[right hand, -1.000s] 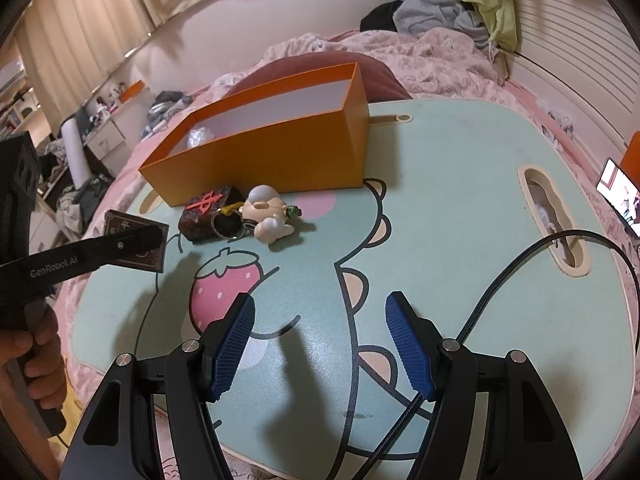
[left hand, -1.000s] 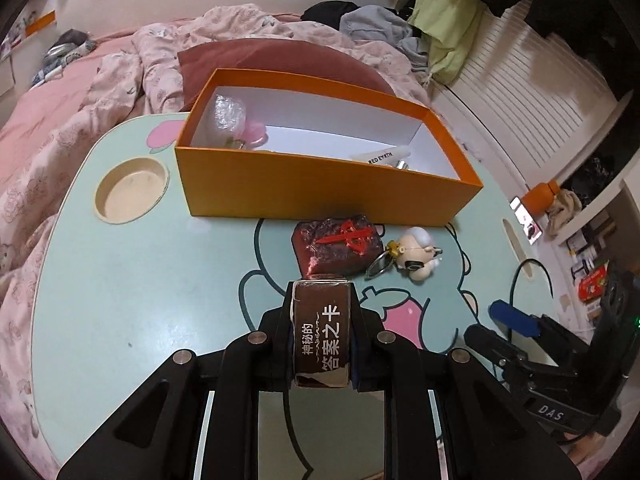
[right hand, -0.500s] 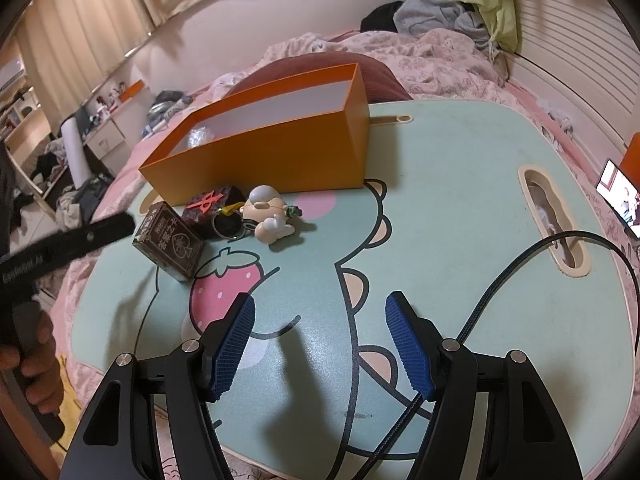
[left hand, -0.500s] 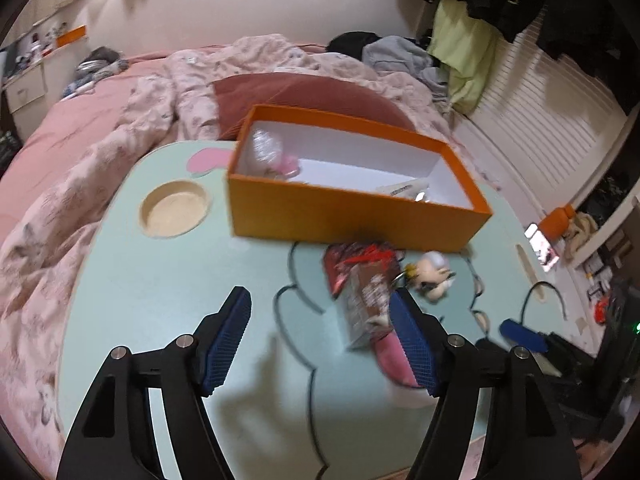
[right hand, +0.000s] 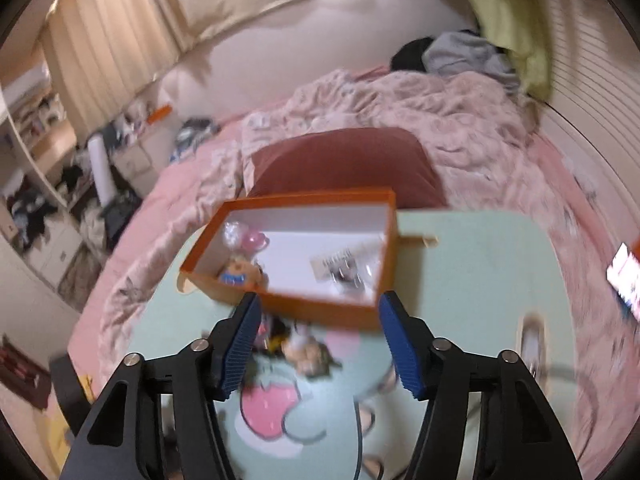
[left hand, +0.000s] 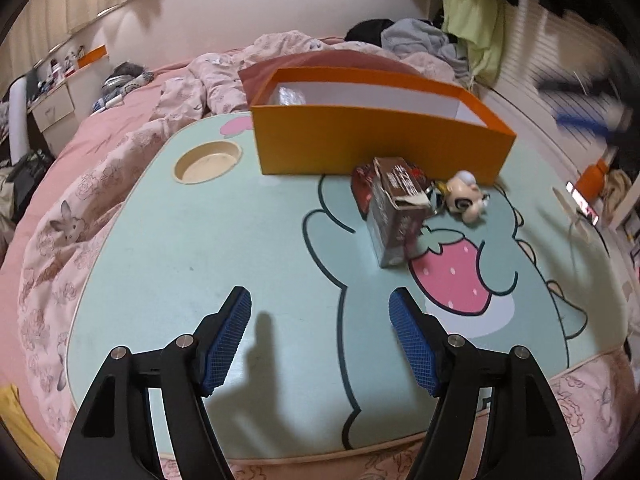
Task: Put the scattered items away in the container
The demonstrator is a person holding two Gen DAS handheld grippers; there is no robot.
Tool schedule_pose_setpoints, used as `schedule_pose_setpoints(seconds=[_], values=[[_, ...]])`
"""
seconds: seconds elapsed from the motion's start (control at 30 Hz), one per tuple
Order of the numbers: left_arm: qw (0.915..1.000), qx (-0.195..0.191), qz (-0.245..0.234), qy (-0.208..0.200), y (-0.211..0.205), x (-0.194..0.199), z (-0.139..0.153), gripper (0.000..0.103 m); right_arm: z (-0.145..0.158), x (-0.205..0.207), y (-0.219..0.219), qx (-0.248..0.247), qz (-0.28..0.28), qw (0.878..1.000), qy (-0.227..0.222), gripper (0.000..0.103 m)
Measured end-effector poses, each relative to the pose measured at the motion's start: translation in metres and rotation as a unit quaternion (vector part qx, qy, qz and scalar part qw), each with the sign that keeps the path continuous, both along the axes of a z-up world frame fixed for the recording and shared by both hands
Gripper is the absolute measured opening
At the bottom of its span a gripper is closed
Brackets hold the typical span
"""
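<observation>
The orange box (left hand: 380, 136) stands at the back of the mint table (left hand: 200, 260). In front of it a brown card box (left hand: 394, 216) rests partly on a dark red packet (left hand: 360, 184), with a small keychain figure (left hand: 464, 200) to their right. My left gripper (left hand: 320, 300) is open and empty, well short of them. The right gripper (left hand: 580, 120) shows as a blur high at the right. In the right wrist view my right gripper (right hand: 318, 308) hangs above the orange box (right hand: 320, 308), its jaws closing on nothing. A blurred keychain figure (right hand: 304, 348) lies below.
The box holds a clear wrapped ball (right hand: 236, 234), a small figure (right hand: 240, 272) and a white packet (right hand: 340, 266). A round cup hollow (left hand: 208, 160) sits at the table's left. A pink quilt (left hand: 100, 168) and a maroon cushion (right hand: 340, 164) border the table. A phone (left hand: 582, 200) lies at the right.
The left gripper opened and let go of the brown card box, which now lies by the red packet, then drew back. The right gripper rose toward the orange box and its jaws narrowed.
</observation>
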State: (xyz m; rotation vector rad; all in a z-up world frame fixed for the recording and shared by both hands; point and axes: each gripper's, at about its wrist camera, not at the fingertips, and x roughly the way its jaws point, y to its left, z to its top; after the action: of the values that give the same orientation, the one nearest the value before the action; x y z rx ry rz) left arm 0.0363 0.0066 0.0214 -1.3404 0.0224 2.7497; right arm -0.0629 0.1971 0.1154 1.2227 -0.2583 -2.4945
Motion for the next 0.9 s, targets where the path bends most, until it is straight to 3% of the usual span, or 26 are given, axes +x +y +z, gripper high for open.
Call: schedule_pose_setpoints(seconds=[0.03, 0.1, 0.17, 0.33, 0.5, 0.57, 0.7, 0.9], values=[[1.0, -0.002, -0.003, -0.001, 0.002, 0.0, -0.001, 0.072, -0.002, -0.019, -0.005, -0.002, 0.008, 1.0, -0.029, 0.042], [0.9999, -0.008, -0.006, 0.0, 0.004, 0.002, -0.001, 0.072, -0.015, -0.057, -0.013, -0.01, 0.008, 0.995, -0.098, 0.035], [0.9999, -0.009, -0.004, 0.005, 0.004, 0.005, 0.0, 0.072, -0.033, -0.086, -0.021, 0.008, -0.001, 0.988, -0.152, 0.035], [1.0, 0.0, 0.0, 0.009, 0.001, 0.007, 0.001, 0.072, -0.076, -0.136, -0.042, 0.086, -0.039, 0.967, -0.237, 0.032], [0.9999, 0.007, -0.001, 0.013, 0.001, 0.009, 0.002, 0.072, -0.089, -0.155, -0.058, 0.186, -0.06, 0.944, -0.266, 0.033], [0.9999, 0.008, -0.002, 0.013, 0.0, 0.009, 0.003, 0.072, -0.094, -0.159, -0.065, 0.206, -0.055, 0.938, -0.274, 0.038], [0.9999, 0.011, -0.002, 0.012, 0.0, 0.009, 0.002, 0.072, -0.105, -0.163, -0.075, 0.153, -0.03, 0.943, -0.293, 0.04], [0.9998, 0.018, 0.003, 0.008, -0.003, 0.009, 0.002, 0.072, -0.1, -0.153, -0.076, 0.167, -0.031, 0.955, -0.242, 0.037]])
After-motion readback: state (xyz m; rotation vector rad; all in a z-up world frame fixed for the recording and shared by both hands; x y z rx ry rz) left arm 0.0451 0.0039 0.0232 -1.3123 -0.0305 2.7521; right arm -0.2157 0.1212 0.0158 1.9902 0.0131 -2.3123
